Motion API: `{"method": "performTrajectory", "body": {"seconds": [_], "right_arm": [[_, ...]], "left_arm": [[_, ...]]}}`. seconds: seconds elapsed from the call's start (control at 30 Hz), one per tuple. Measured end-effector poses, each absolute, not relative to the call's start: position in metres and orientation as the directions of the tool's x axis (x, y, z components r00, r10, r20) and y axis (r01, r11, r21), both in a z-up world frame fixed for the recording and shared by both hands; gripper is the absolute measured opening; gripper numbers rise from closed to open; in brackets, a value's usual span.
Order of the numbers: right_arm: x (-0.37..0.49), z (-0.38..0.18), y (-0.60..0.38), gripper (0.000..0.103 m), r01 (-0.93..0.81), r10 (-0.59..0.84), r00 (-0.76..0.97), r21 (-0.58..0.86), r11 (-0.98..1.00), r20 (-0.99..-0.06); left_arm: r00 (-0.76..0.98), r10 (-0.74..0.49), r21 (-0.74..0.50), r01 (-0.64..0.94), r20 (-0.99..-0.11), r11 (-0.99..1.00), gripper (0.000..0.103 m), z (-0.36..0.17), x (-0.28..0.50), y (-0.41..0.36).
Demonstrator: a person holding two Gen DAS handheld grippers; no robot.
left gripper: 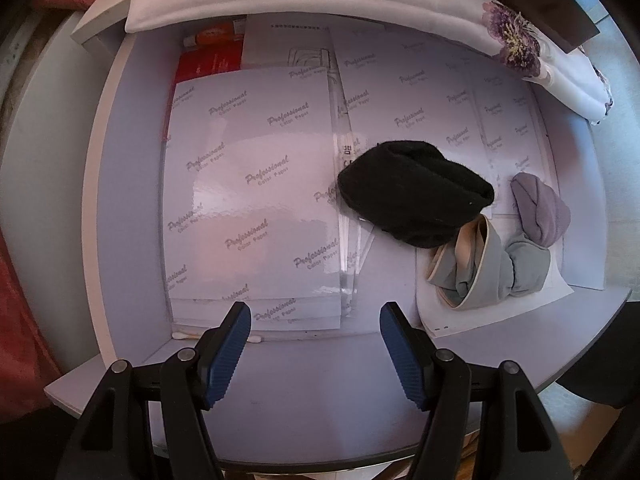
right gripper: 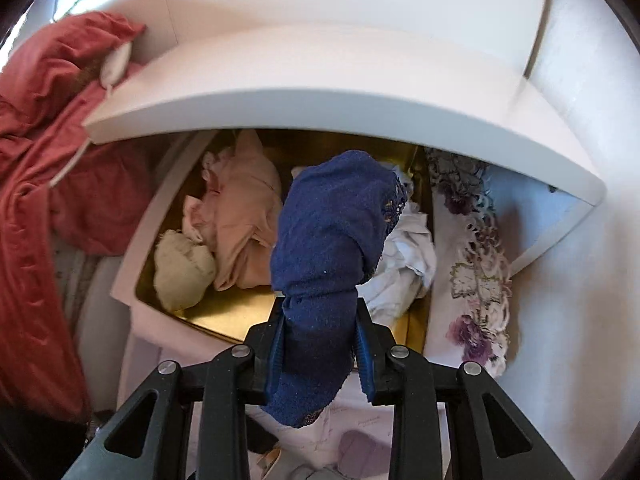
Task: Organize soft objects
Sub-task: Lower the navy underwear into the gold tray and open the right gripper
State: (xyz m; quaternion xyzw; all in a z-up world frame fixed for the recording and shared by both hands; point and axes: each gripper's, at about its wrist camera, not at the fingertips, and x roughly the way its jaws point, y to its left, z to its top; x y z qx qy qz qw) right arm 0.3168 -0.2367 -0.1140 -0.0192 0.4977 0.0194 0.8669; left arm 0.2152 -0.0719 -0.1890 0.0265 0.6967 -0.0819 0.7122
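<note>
In the left wrist view my left gripper (left gripper: pixel 315 314) is open and empty above the front of a white drawer (left gripper: pixel 304 392) lined with printed paper. A rolled black soft item (left gripper: pixel 416 192) lies right of centre, with a grey and beige bundle (left gripper: pixel 476 268) and a lilac roll (left gripper: pixel 540 208) beside it. In the right wrist view my right gripper (right gripper: pixel 320 308) is shut on a navy blue lace-edged garment (right gripper: pixel 336 224), held above a gold-lined bin (right gripper: pixel 224 308). The bin holds a pink garment (right gripper: pixel 240 216), a cream roll (right gripper: pixel 182 268) and white cloth (right gripper: pixel 404 256).
A white shelf edge (right gripper: pixel 340 104) overhangs the bin. Red fabric (right gripper: pixel 36 168) is piled at the left. White cloth with purple flowers (right gripper: pixel 476 264) drapes at the right, and also shows at the back of the drawer (left gripper: pixel 516 36). A red box (left gripper: pixel 208 64) lies under the papers.
</note>
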Motion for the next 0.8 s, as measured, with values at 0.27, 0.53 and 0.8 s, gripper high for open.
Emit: {"method": "performTrajectory", "body": {"seconds": [0.27,0.53,0.8], "right_arm": [[0.346,-0.153,-0.234,0.031,-0.063,0.001,0.418,-0.028,0.998,-0.908],[0.352,-0.171,-0.248,0.032,-0.019,-0.004,0.39,-0.012,1.0,-0.921],[0.34,-0.165,-0.246,0.048,-0.019,0.023,0.406,0.016,1.0,-0.914]], "left_arm": [[0.003,-0.097,-0.096,0.149,-0.995,0.984,0.068,-0.193,0.219,-0.073],[0.018,-0.114,-0.111,0.126,-0.993,0.986,0.068,-0.189,0.222,-0.073],[0.004,-0.101,-0.1,0.134,-0.995,0.986,0.068,-0.194,0.22,-0.072]]}}
